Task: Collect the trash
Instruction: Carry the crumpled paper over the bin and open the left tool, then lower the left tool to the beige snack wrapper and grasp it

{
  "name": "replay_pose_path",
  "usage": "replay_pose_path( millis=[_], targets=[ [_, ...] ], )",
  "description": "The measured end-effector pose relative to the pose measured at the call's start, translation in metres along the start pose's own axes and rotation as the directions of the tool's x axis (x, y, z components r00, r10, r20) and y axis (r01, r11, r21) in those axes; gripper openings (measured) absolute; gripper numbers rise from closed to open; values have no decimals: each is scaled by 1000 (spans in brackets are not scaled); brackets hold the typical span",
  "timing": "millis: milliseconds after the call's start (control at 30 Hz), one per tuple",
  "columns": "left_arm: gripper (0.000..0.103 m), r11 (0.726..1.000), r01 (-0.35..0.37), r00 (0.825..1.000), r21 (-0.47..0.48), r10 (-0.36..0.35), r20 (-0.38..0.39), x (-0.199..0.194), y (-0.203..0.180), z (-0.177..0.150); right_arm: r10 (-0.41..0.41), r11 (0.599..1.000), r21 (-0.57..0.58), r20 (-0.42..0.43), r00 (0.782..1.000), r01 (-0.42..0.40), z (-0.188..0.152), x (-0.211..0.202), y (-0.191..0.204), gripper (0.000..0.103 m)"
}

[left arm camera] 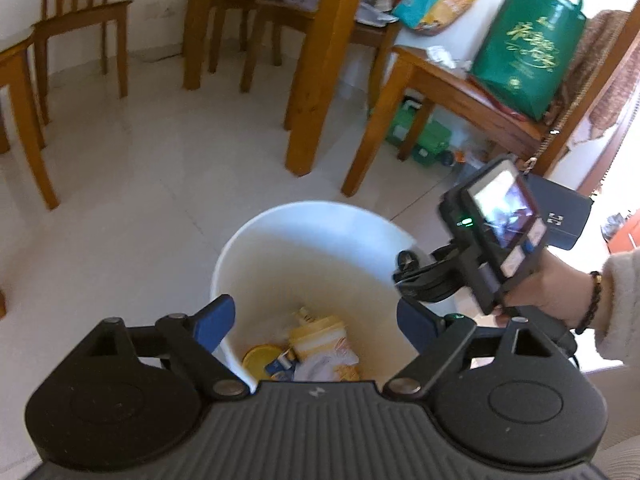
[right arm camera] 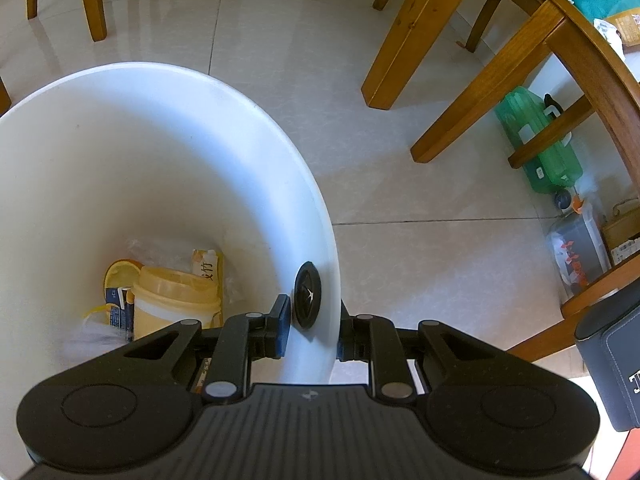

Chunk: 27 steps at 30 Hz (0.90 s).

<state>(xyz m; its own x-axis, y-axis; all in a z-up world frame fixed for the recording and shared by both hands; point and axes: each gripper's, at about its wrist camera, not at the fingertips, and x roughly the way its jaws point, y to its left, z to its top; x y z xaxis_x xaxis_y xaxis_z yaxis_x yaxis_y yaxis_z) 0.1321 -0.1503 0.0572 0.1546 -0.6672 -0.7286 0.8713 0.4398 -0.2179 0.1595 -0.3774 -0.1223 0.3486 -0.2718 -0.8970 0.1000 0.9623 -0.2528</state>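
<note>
Pale tiled floor (right arm camera: 400, 140), wooden chair legs all round, and a white bin (left arm camera: 304, 232) sitting at centre.

The right gripper (right arm camera: 310, 332) is pinching the bin's rim at its 4 o'clock, one jaw inside the wall, one outside, closed on the thin plastic. The left gripper (left arm camera: 316, 324) is hovering over the bin's near edge, jaws spread wide and holding nothing. The risk, as I judge it: a one-sided pinch on a smooth wall could slip or tip the bin if it is lifted or dragged, spilling the load. At the bottom is lying a yellow tub (right arm camera: 174, 300), a yellow lid (left arm camera: 262, 360) at its 9 o'clock, crumpled wrappers (left arm camera: 328, 364) and a clear bag (right arm camera: 92, 328); the bin is mostly empty.
</note>
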Motion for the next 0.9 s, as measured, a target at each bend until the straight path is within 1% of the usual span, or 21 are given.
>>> replay_pose_path(
  millis=[133,233,333,433,500,633,767,867,900],
  targets=[
    [88,998,-41,999,-57,42,11,-12,23,-12,-2,1000,0,-1,1000,2,0,0,1,24],
    [89,990,-85,996,-116,87,17,-15,42,-22,-4,1000,-4,-1,1000,4,0,-1,0,24],
    [89,973,-123,992,-193,127,8,-14,68,-37,1,1000,-2,-3,1000,-1,0,-1,-1,24],
    [89,947,-176,984,-267,176,-23,-5,95,-58,2,1000,0,-4,1000,-2,0,-1,-1,24],
    [89,922,-220,975,-318,214,-53,5,114,-74,1,1000,3,-4,1000,-1,0,-1,-1,24],
    [89,856,-300,954,-421,264,-142,33,152,-108,4,1000,5,-5,1000,-4,-1,0,-1,24],
    [89,794,-312,950,-522,248,-191,61,183,-139,-6,1000,-10,-5,1000,6,-1,1,1,24],
    [89,741,-336,942,-581,249,-226,83,199,-160,0,1000,-6,-7,1000,0,-1,1,1,24],
    [89,728,-342,939,-594,246,-238,88,205,-168,4,1000,-4,-7,1000,-4,-1,1,0,24]
  ],
)
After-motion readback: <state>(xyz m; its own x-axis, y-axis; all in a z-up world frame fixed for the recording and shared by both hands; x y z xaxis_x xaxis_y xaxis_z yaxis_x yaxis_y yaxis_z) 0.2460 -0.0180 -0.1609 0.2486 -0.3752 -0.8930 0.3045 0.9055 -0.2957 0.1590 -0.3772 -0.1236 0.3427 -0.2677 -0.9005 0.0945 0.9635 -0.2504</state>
